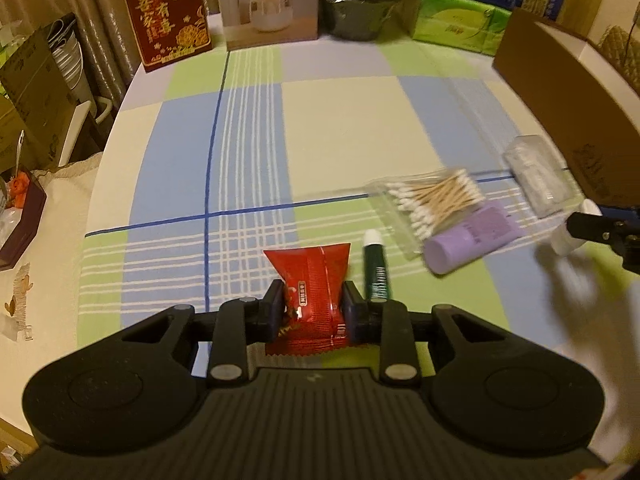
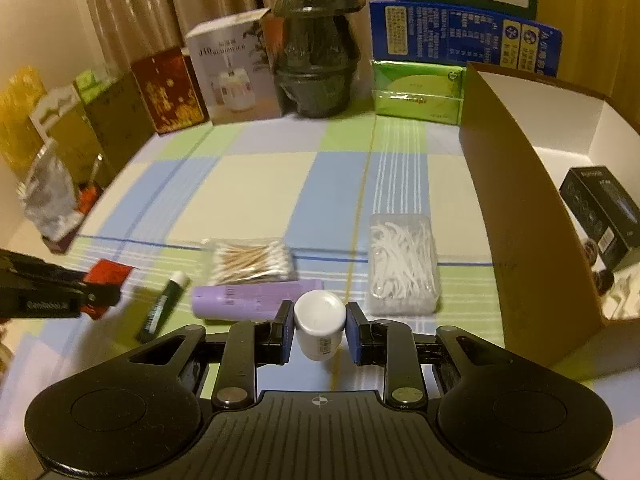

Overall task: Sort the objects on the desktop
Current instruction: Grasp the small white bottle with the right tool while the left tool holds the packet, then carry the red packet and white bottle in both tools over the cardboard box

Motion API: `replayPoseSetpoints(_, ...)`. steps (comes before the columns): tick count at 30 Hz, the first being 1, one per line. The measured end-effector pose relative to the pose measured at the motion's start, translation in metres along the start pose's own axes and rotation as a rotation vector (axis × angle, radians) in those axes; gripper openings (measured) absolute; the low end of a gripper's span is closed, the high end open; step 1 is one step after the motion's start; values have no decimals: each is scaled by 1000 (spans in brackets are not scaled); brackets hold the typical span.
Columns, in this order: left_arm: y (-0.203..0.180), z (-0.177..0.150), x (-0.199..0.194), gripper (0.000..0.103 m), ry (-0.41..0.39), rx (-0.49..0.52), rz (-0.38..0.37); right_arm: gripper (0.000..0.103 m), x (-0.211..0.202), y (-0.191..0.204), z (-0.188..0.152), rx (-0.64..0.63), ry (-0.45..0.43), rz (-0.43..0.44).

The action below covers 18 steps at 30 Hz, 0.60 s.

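My left gripper (image 1: pixel 313 292) is shut on a red snack packet (image 1: pixel 310 268), held a little above the checked tablecloth (image 1: pixel 340 120). In the right wrist view, my right gripper (image 2: pixel 319 312) is shut on a small white bottle (image 2: pixel 319 322) with a round white cap. On the cloth lie a green stick with a white cap (image 1: pixel 376 268), a purple bottle on its side (image 1: pixel 472 240), a bag of cotton swabs (image 1: pixel 436 204) and a clear box of floss picks (image 2: pixel 402 266). The right gripper and its bottle show blurred at the right edge of the left wrist view.
An open cardboard box (image 2: pixel 520 220) stands at the right with a black carton (image 2: pixel 604 208) inside. Along the back are a red gift box (image 1: pixel 172 16), a white product box (image 1: pixel 268 4), a dark wrapped jar (image 2: pixel 316 64), green tissue packs (image 2: pixel 418 92) and a blue box (image 2: pixel 464 38). The table's edge curves at the left.
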<state>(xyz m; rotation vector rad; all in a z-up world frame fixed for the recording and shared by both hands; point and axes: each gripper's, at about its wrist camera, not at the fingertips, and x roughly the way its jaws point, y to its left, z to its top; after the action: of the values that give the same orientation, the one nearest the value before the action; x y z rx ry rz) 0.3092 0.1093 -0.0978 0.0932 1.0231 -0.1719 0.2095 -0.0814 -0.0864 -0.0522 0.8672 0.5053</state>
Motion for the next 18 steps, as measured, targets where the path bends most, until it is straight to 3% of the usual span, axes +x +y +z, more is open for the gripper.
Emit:
replayPoseSetpoints(8, -33, -5, -46, 25, -68, 31, -69, 24, -50, -16, -6, 63, 1, 70)
replayPoseSetpoints(18, -109, -3, -84, 25, -138, 118, -215, 24, -107, -71, -16, 130, -28, 19)
